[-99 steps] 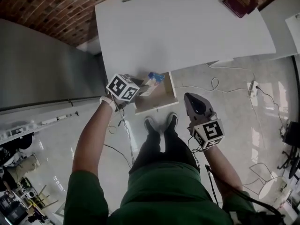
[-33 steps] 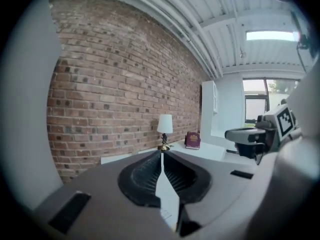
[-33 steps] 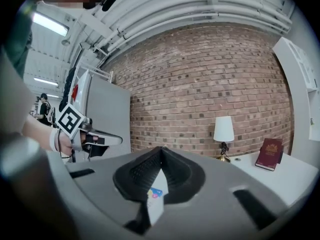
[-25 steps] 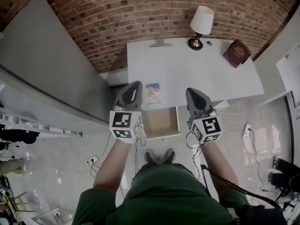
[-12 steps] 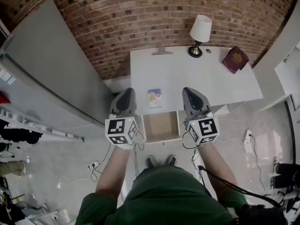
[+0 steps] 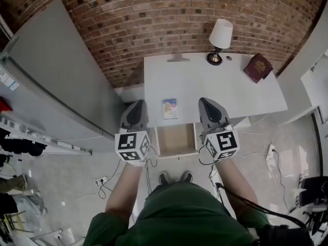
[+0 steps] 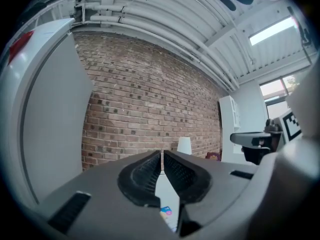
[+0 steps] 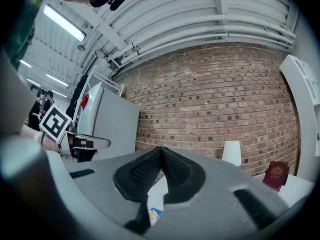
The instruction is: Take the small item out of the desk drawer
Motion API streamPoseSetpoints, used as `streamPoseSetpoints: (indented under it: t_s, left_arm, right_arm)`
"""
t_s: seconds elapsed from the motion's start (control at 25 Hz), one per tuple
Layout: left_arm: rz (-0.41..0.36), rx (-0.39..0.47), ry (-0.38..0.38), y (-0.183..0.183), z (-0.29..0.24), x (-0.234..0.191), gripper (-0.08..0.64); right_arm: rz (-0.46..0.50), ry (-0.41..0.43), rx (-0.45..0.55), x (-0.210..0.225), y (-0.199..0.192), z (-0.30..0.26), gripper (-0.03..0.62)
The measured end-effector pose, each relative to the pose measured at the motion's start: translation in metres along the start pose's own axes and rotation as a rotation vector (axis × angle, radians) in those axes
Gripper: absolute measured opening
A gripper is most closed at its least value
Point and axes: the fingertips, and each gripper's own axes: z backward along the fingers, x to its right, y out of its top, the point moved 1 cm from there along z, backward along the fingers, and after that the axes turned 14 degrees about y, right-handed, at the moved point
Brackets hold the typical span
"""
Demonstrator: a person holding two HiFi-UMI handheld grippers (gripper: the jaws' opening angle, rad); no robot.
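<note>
A small colourful packet lies flat on the white desk, near its front edge just above the drawer. The drawer stands pulled out below the desk edge, its wooden bottom bare. My left gripper hangs left of the drawer, shut with nothing between its jaws. My right gripper hangs right of the drawer, also shut and holding nothing. Both point toward the desk. Through the slit of the left gripper and the right gripper a bit of the packet shows.
A lamp with a white shade and a dark red book stand at the back of the desk against the brick wall. A grey cabinet flanks the left. Cables lie on the floor at right.
Four seconds ago the left gripper was at the drawer with the packet; now the packet lies on the desk and both grippers hang shut beside the drawer. Little moved in the last half second.
</note>
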Motion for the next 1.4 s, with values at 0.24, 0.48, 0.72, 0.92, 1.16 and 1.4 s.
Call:
streamPoseSetpoints:
  t_s: [0.24, 0.48, 0.72, 0.92, 1.16, 1.4]
  left_arm:
    - [-0.005, -0.007, 0.004, -0.003, -0.001, 0.001, 0.017]
    - [-0.011, -0.002, -0.002, -0.001, -0.003, 0.001, 0.017]
    - [-0.015, -0.005, -0.006, -0.003, -0.004, 0.0, 0.017]
    - [-0.018, -0.008, -0.009, -0.004, -0.004, -0.003, 0.017]
    - [-0.023, -0.012, -0.016, -0.006, -0.005, -0.006, 0.017]
    - [-0.025, -0.025, -0.025, -0.013, -0.011, -0.011, 0.017]
  right_arm:
    - [-0.007, 0.003, 0.001, 0.003, -0.003, 0.0, 0.002]
    - [-0.008, 0.004, 0.002, 0.003, -0.003, -0.003, 0.002]
    - [-0.009, 0.006, 0.001, 0.002, -0.004, -0.005, 0.002]
    - [-0.011, 0.005, 0.0, 0.0, -0.005, -0.007, 0.002]
    - [-0.014, 0.002, -0.009, -0.002, -0.008, -0.01, 0.002]
    - [-0.014, -0.002, -0.017, -0.004, -0.011, -0.017, 0.002]
